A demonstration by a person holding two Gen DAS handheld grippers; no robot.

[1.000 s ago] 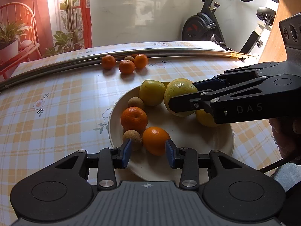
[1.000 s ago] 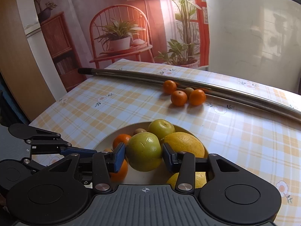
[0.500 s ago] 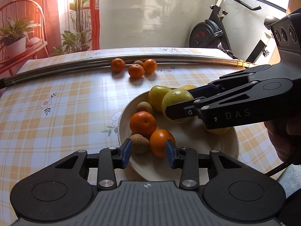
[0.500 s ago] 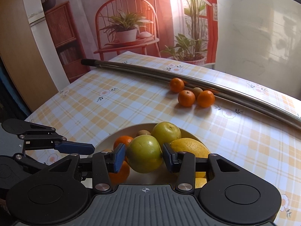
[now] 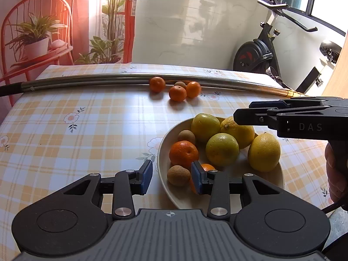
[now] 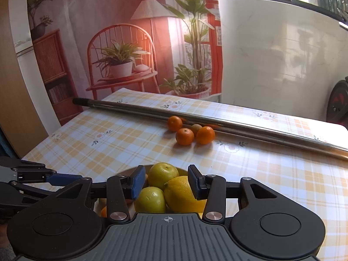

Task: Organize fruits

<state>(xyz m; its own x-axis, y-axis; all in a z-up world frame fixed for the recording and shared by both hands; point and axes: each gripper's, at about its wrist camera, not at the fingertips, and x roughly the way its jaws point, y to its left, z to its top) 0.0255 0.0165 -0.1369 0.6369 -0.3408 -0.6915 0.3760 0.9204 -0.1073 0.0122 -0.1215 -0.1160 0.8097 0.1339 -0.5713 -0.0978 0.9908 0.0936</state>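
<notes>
A cream plate (image 5: 161, 158) holds two yellow-green round fruits (image 5: 221, 149), two lemons (image 5: 264, 152), two mandarins (image 5: 183, 154) and two small brown fruits (image 5: 178, 175). My left gripper (image 5: 171, 179) is open at the plate's near left rim, one brown fruit showing between its pads, untouched. My right gripper (image 6: 164, 181) is open above the plate, over a yellow-green fruit (image 6: 162, 175) and a lemon (image 6: 184, 195), holding nothing. In the left wrist view it (image 5: 242, 109) hovers over the plate's right side. Three mandarins (image 6: 184, 136) and a brown fruit (image 6: 196, 128) lie loose on the table.
A long steel pipe (image 5: 97, 82) lies across the far side of the checked tablecloth, just behind the loose mandarins. An exercise bike (image 5: 258, 58) stands beyond the table's far right corner. A hand (image 5: 336, 174) holds the right gripper at the right edge.
My right gripper has opened, left the yellow-green fruit in the plate and lifted away. My left gripper has opened wider and drawn back to the left, off the mandarin.
</notes>
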